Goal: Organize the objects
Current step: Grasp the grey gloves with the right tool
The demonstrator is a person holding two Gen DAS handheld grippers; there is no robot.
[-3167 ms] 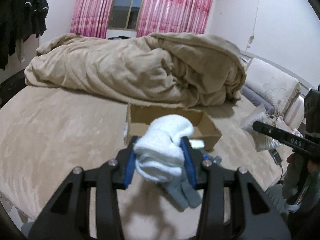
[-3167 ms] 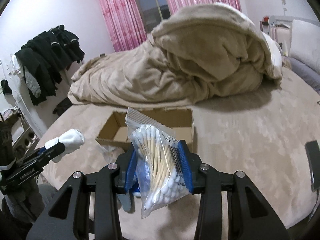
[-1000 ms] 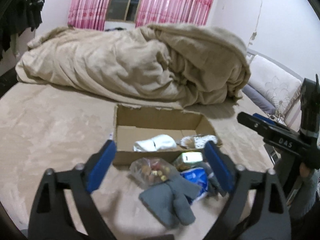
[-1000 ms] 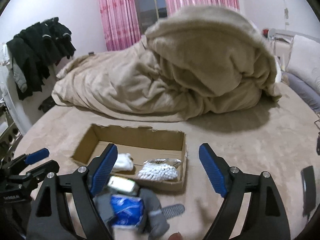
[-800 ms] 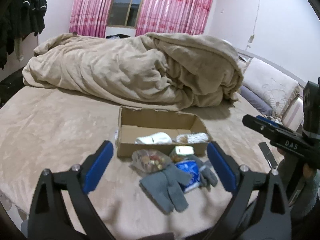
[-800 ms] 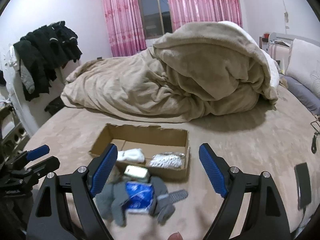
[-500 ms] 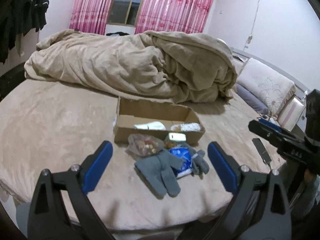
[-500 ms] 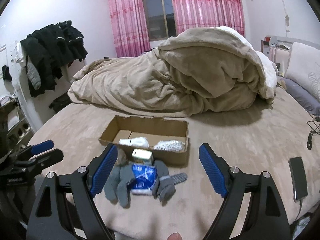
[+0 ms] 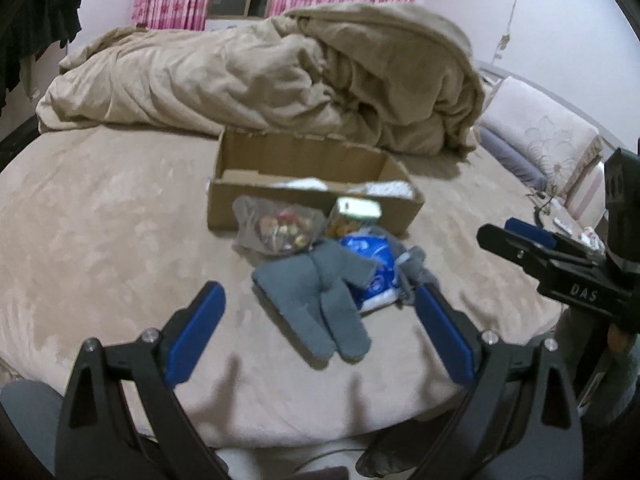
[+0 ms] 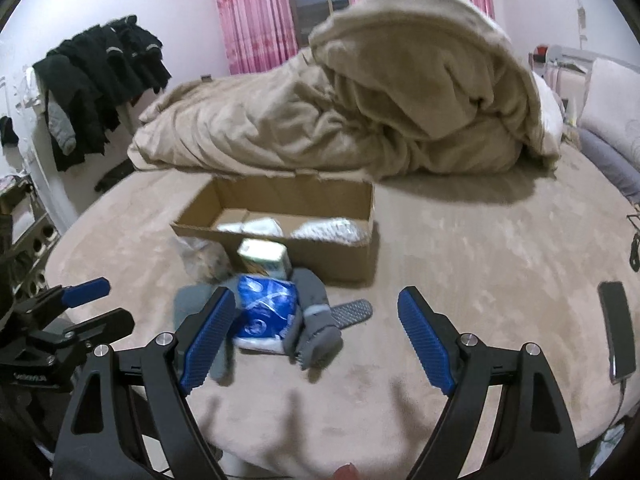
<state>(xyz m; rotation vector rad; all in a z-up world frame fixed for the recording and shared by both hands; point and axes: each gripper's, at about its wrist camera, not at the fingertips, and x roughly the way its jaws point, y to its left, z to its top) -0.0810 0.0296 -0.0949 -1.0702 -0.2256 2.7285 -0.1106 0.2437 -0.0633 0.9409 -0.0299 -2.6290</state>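
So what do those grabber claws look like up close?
Each gripper, left and right, is a black plastic frame with triangular cut-outs, silver screws and two long fingers. Ribbed blue pads line the insides. The right one's side bears white letters, "DAS". No cables show.

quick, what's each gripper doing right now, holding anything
Left gripper: open, holding nothing, above the grey gloves.
Right gripper: open, holding nothing, in front of the cardboard box.
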